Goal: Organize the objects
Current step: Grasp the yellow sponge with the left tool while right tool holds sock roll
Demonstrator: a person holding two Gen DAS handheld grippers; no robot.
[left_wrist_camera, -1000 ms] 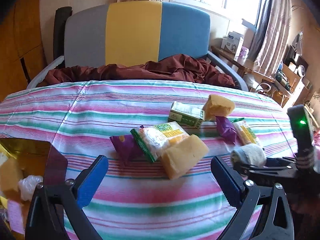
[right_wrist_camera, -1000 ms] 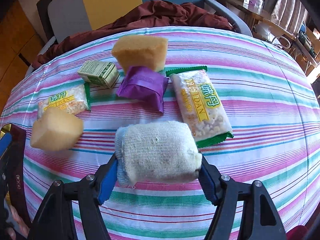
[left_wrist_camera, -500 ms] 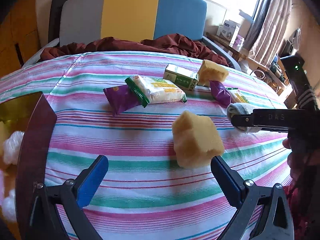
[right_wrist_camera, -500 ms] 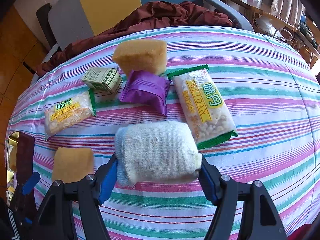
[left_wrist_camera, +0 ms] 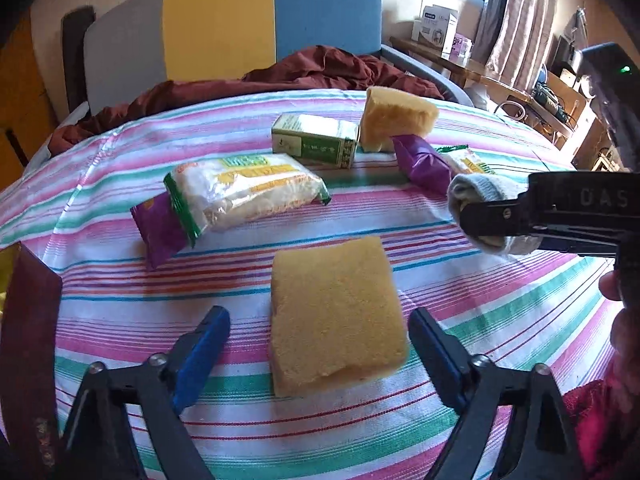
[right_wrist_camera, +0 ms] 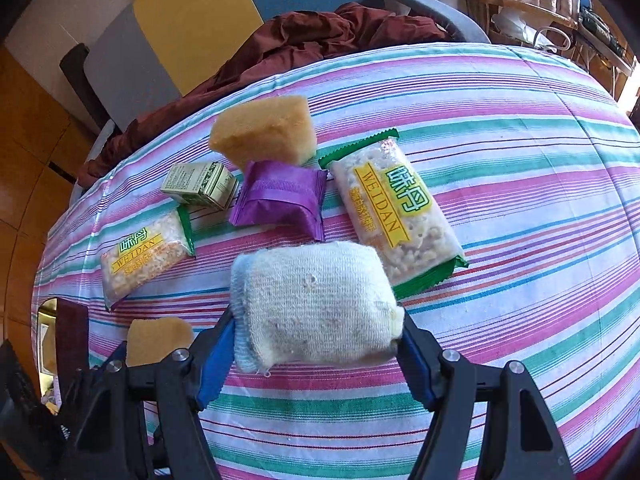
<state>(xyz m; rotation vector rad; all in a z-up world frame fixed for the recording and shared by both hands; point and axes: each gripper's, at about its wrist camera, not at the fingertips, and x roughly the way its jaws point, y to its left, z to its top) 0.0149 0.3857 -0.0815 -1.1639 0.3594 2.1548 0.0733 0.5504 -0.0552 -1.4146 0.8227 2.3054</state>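
Note:
My left gripper (left_wrist_camera: 320,344) is open, its blue fingers on either side of a yellow sponge (left_wrist_camera: 334,312) that lies on the striped tablecloth (left_wrist_camera: 500,320). My right gripper (right_wrist_camera: 316,344) is shut on a rolled white sock (right_wrist_camera: 312,304), held above the cloth; the sock also shows in the left wrist view (left_wrist_camera: 480,196). Farther back lie a second yellow sponge (right_wrist_camera: 264,130), a green box (right_wrist_camera: 200,186), a purple packet (right_wrist_camera: 280,202) and two green-edged snack packs (right_wrist_camera: 396,212) (right_wrist_camera: 144,252).
A dark red box (left_wrist_camera: 28,320) with a gold inside stands at the table's left edge. A second purple packet (left_wrist_camera: 160,232) lies under the left snack pack. A chair with a maroon cloth (left_wrist_camera: 320,68) stands behind the table.
My left gripper has moved forward and down until its fingers flank the near yellow sponge. The right gripper has kept hold of the sock and drifted slightly.

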